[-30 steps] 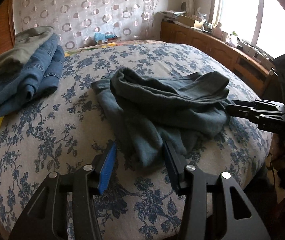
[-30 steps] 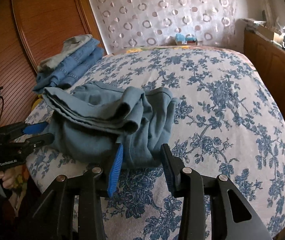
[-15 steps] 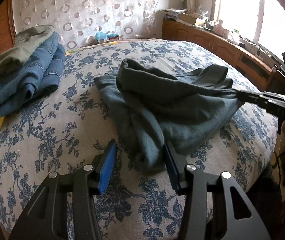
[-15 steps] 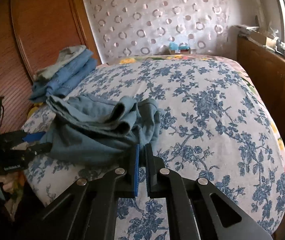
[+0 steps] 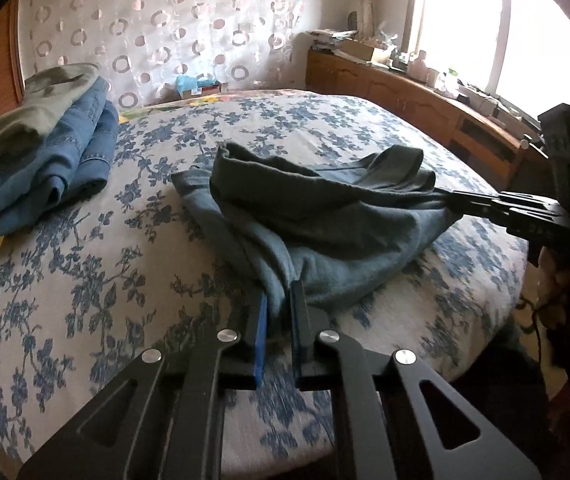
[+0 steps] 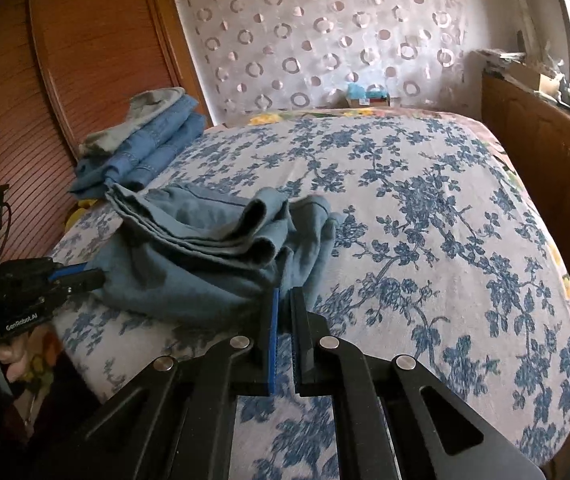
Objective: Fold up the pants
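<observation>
Left gripper (image 5: 277,300) nearly closed, pinching a fold of the grey-blue pants (image 5: 325,216) between its blue-padded fingers (image 5: 262,320), cloth bunched in the narrow gap. Right gripper (image 6: 283,300) likewise clamped onto another edge of the same pants (image 6: 205,256), only a thin slit between its fingers, fabric caught at the tips. Seen from the left wrist, the right gripper (image 5: 451,199) reaching in from the far right and gripping the pants' stretched corner; seen from the right wrist, the left gripper (image 6: 89,276) coming in from the left at the garment's lower edge. Pants crumpled in a loose heap just ahead of both grippers, on the blue-flowered bedspread (image 6: 425,220), several layers folded over one another. Further ahead and to the left, well apart from the grippers, a stack of folded jeans (image 5: 45,168) with an olive garment (image 5: 41,96) on top. Beyond, a patterned curtain (image 6: 325,40); to the right, a wooden cabinet (image 5: 405,96) under the window.
</observation>
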Demonstrator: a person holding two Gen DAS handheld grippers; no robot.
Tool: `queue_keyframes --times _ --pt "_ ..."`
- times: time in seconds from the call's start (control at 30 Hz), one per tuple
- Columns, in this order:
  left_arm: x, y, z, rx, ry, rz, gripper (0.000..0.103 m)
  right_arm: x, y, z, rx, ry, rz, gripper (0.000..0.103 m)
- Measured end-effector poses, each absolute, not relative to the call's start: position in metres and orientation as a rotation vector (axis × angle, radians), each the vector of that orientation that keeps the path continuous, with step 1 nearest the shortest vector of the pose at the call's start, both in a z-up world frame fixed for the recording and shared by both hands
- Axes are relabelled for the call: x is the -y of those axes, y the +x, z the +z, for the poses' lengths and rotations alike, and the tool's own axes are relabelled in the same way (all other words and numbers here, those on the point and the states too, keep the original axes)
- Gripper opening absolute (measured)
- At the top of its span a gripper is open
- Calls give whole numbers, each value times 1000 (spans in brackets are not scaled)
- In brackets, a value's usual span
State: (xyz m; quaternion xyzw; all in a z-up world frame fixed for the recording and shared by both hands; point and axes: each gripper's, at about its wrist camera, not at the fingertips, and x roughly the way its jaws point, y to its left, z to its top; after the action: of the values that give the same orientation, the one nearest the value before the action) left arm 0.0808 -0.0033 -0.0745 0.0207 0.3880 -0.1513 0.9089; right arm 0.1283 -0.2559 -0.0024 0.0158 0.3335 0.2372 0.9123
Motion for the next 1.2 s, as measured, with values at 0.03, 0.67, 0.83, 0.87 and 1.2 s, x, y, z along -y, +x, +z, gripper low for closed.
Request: queue_keyframes --times 0.03,0.67,0.83,0.87,1.2 --pt "2 76 -73 -800 42 -314 10 257 124 0 -682 33 496 5" --pt "-1 76 -73 -809 48 -312 30 254 89 12 -648 -7 522 8" --pt "-3 88 -69 -798 30 -337 54 239 102 1 -693 -60 524 20" --pt "-4 90 -69 -793 22 -346 57 236 105 0 -699 -73 524 20" --pt "-14 126 -64 -791 13 -305 60 210 150 4 -730 -163 522 20"
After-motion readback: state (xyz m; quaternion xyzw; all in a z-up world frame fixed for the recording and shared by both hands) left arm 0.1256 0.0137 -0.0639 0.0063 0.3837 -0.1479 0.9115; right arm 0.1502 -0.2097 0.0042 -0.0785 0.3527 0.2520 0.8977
